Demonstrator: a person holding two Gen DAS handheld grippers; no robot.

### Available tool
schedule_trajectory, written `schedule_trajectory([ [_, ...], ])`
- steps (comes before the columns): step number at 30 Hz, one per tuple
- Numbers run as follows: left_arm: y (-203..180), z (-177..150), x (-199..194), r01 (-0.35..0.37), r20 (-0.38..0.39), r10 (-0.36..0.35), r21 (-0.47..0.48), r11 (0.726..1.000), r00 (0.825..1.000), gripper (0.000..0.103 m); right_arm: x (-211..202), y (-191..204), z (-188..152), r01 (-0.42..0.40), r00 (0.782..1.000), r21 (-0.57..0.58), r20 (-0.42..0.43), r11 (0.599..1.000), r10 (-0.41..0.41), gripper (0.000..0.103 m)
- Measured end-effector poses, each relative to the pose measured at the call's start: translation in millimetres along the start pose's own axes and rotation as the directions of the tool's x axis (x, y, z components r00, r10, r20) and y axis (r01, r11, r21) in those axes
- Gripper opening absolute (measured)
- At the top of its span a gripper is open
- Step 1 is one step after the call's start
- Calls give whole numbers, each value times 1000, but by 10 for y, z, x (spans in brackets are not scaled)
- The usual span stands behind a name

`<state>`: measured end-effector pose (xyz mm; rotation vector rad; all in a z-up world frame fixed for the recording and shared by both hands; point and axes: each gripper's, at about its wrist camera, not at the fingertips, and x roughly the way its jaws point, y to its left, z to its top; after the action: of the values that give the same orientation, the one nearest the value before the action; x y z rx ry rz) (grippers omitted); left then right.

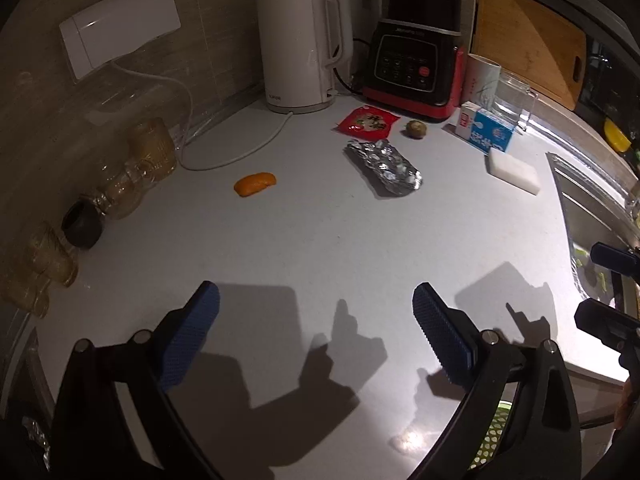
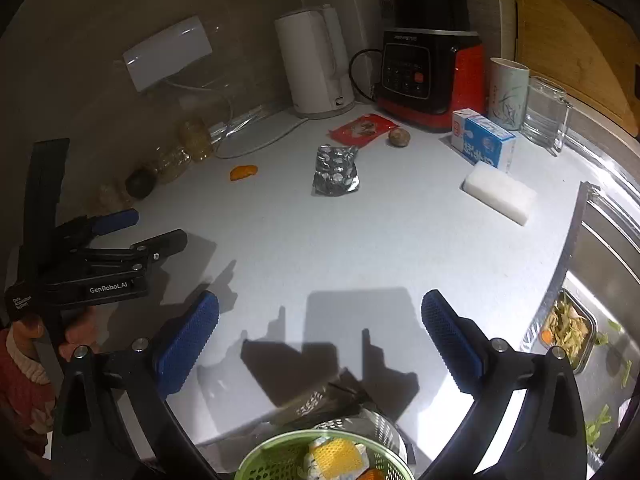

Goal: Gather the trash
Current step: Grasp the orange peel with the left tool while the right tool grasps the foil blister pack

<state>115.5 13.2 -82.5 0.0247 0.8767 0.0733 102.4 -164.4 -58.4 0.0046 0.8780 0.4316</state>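
On the pale countertop [image 1: 304, 240], crumpled foil [image 1: 384, 166] lies before a kettle [image 1: 298, 46].

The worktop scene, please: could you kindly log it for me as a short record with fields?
left tongs: open, empty
right tongs: open, empty
trash on worktop: foil wrapper, red packet, orange peel, brown fruit
green basket: near edge, already holds scraps
sink: right side, vegetable scraps inside

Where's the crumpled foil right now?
The foil lies mid-counter in both views, in front of the red packet, with the orange peel to its left.
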Motion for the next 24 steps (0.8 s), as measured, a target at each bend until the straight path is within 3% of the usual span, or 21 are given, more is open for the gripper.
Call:
schedule_trajectory([
  [9,384,423,667,-3,8,3,21,1000,1000,93,669,22,555,13,1000,-9,-21,1000,-13,101],
  [15,583,633,1103,36,42,-41,119,992,998,93,1108,19,824,51,997,-24,-50,998,-52,101],
  [24,875,881,1687,91,51,-102,189,978,993,93,1787,-61,1175,80,993,-3,-91,997,-80,101],
])
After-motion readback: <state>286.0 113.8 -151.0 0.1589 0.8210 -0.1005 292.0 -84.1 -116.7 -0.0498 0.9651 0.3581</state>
